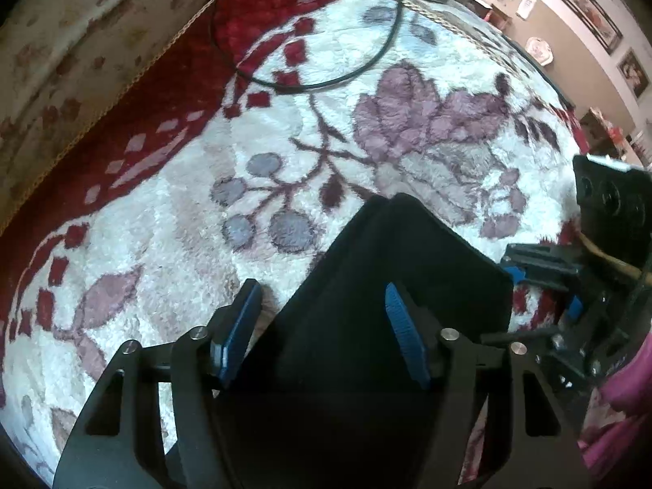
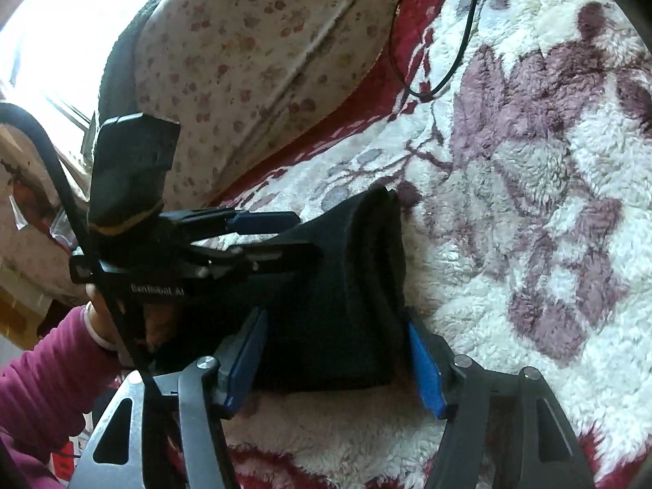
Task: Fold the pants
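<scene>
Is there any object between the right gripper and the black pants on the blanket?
No. The folded black pants lie directly between the right gripper fingers, nothing in front. The left gripper is over the bundle's far side. The black cable lies well away on the blanket.

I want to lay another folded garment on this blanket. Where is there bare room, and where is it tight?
Free: the white blanket left of the black pants, out to its red border, and the flowered stretch beyond and right of them. The black cable loops near the far corner. Crowded: around the pants, with the left gripper and right gripper at them.
</scene>
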Action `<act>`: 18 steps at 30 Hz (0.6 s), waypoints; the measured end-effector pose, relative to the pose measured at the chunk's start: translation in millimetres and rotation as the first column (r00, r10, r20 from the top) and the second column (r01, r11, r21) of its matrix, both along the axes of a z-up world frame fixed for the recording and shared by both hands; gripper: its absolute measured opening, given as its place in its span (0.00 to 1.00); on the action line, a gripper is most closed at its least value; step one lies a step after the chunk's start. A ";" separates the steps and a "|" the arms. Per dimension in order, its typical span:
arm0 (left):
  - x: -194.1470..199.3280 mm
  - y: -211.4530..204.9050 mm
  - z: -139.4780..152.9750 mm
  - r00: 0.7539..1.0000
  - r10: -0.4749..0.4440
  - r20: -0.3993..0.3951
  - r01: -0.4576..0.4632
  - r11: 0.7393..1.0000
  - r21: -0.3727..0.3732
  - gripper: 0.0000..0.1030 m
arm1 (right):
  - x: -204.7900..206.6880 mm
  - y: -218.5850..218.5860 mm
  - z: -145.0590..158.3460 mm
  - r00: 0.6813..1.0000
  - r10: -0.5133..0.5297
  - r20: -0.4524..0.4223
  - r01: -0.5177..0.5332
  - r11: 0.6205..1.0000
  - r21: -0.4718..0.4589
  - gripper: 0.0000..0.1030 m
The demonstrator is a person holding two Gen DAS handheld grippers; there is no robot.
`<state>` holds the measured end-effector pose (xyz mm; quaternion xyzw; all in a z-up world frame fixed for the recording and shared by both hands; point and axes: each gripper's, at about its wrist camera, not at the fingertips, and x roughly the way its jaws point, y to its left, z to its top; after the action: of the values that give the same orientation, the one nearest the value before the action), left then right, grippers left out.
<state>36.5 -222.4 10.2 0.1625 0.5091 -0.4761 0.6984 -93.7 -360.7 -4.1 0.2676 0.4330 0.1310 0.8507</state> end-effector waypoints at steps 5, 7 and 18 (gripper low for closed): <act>-6.7 -1.3 -0.2 1.000 -0.027 0.009 0.028 0.999 -0.038 0.29 | 2.9 4.5 -0.5 1.000 0.022 0.019 -0.022 1.000 -0.007 0.16; -6.0 -0.3 0.6 1.000 -0.015 0.011 0.015 0.999 -0.048 0.16 | 5.0 10.0 0.0 0.999 0.045 0.028 -0.045 0.999 -0.009 0.16; -7.1 52.7 68.6 0.995 0.071 0.074 -0.055 0.979 -0.195 0.12 | -6.7 30.1 56.6 0.978 0.062 0.201 -0.071 0.997 0.036 0.14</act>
<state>29.5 -169.8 78.8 0.0970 0.4371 -0.4938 0.7454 -100.4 -330.6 52.4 0.2568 0.3513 0.1949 0.8790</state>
